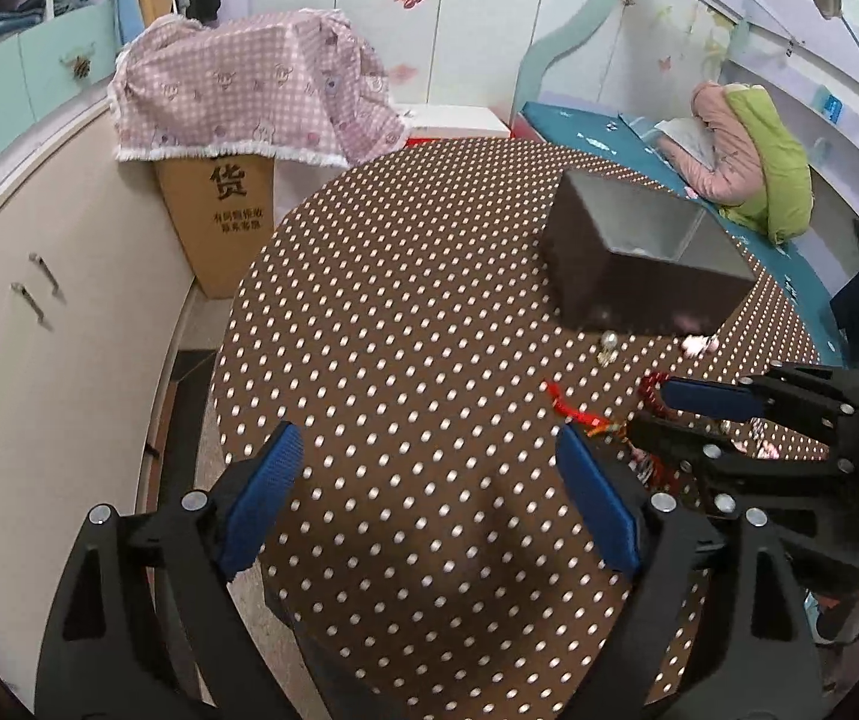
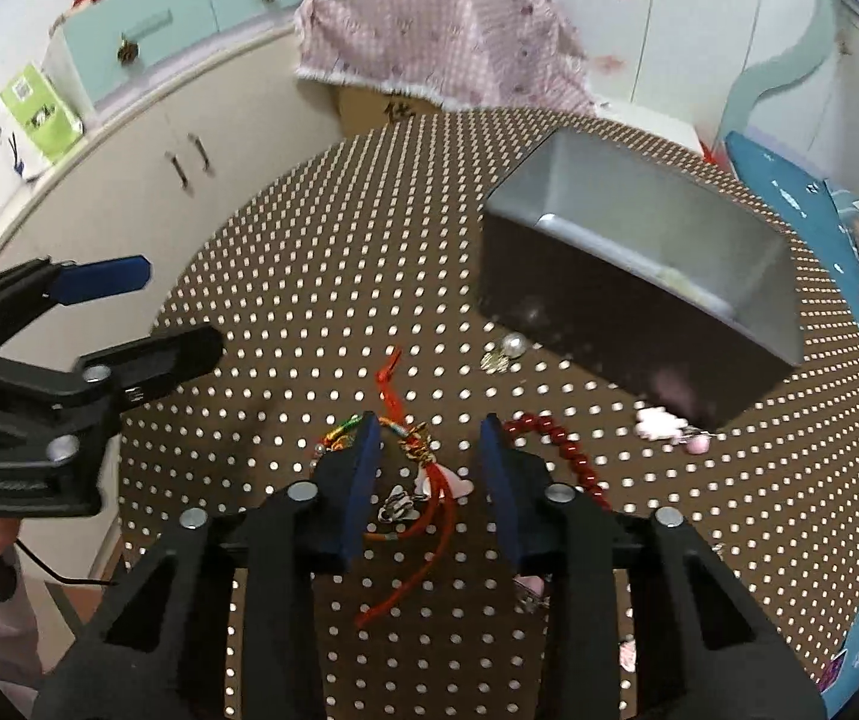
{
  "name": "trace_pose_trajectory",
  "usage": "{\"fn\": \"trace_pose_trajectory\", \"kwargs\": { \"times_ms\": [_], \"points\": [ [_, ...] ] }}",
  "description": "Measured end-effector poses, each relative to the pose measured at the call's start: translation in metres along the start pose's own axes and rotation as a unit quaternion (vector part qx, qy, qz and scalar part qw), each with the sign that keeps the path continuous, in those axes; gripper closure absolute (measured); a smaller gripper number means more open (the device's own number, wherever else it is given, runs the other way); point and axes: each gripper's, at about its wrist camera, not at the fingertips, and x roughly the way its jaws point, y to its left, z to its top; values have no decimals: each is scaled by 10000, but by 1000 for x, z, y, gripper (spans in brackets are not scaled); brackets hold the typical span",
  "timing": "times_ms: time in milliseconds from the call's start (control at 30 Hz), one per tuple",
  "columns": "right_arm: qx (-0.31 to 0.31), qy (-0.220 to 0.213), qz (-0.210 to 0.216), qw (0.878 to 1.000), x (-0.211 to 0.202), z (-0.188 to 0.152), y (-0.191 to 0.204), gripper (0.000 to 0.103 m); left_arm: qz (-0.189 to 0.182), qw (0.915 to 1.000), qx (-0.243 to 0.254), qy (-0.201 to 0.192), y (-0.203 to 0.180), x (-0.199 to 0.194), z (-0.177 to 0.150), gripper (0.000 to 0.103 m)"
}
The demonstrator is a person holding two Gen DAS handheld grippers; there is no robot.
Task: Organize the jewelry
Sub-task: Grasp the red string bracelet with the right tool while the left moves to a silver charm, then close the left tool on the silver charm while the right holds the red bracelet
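Observation:
A dark open box (image 2: 633,276) with a grey lining stands on the round dotted table (image 2: 321,252); it also shows in the left wrist view (image 1: 639,252). In front of it lie a pearl earring (image 2: 507,351), a pink flower piece (image 2: 663,426), a red bead bracelet (image 2: 555,444) and a red and multicolour cord bracelet (image 2: 411,468). My right gripper (image 2: 429,468) is open, low over the cord bracelet, which lies between its fingers. My left gripper (image 1: 423,492) is open and empty above bare tablecloth, left of the jewelry (image 1: 585,417).
A cardboard box (image 1: 219,222) under a pink checked cloth (image 1: 249,96) stands beyond the table's far left. White cabinets (image 1: 39,330) run along the left. A teal surface (image 1: 789,264) with a pink and green jacket (image 1: 747,162) borders the table's right.

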Motion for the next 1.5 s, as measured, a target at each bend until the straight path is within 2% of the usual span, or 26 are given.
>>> {"fn": "trace_pose_trajectory", "kwargs": {
  "times_ms": [167, 233, 300, 400, 733, 1100, 1167, 1233, 1400, 1500],
  "points": [
    [-134, 237, -14, 9996, 16, 1, 7, 74, -82, 9998, -117, 138, 9, 4, -11, 16],
    [-164, 262, -63, 9995, 20, 1, 8, 79, -102, 9997, -134, 192, 9, 6, -14, 16],
    [-216, 258, -89, 9994, 21, 2, 9, 90, -129, 9995, -145, 232, 9, 8, -16, 16],
    [-148, 253, -35, 9996, 20, 0, 7, 98, -175, 9994, -137, 269, 7, 9, -19, 16],
    [150, -332, 213, 9991, -24, 1, -6, 99, -427, 9988, 32, 234, -14, 9, -16, 16],
    [681, -935, 77, 9933, -71, -12, -44, 99, -645, 9960, 585, 215, -65, 17, -10, 20],
    [776, -938, 51, 9926, -72, -16, -51, 99, -693, 9951, 650, 262, -74, 22, -11, 24],
    [842, -923, 65, 9921, -72, -20, -56, 99, -690, 9943, 728, 350, -83, 30, -12, 36],
    [917, -879, 163, 9918, -68, -31, -63, 99, -564, 9933, 851, 551, -98, 44, -15, 54],
    [1013, -856, 247, 9909, -66, -36, -68, 99, -535, 9926, 921, 587, -104, 46, -17, 61]
  ]
}}
